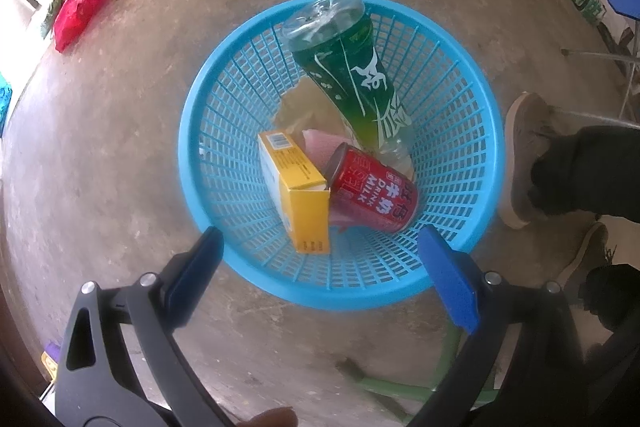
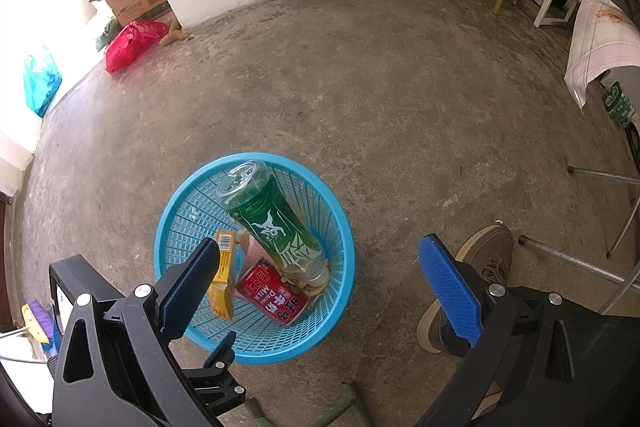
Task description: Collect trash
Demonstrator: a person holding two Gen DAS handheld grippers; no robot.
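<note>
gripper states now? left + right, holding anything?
Left gripper: open, holding nothing, above the near rim of the blue basket.
Right gripper: open, holding nothing, above the same basket.

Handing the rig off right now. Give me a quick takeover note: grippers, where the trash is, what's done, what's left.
Left gripper: open, empty, held over the near rim of the round blue plastic mesh basket.
Right gripper: open, empty, a little further back from the basket.
In the basket: green-labelled clear plastic bottle leaning neck-down, red drink-milk can on its side, yellow cardboard box, crumpled paper underneath.
Done: those four items are binned.
Left: no loose trash visible on the concrete floor near the basket; a red plastic bag lies by the far wall, and whether it counts as trash is unclear.
</note>
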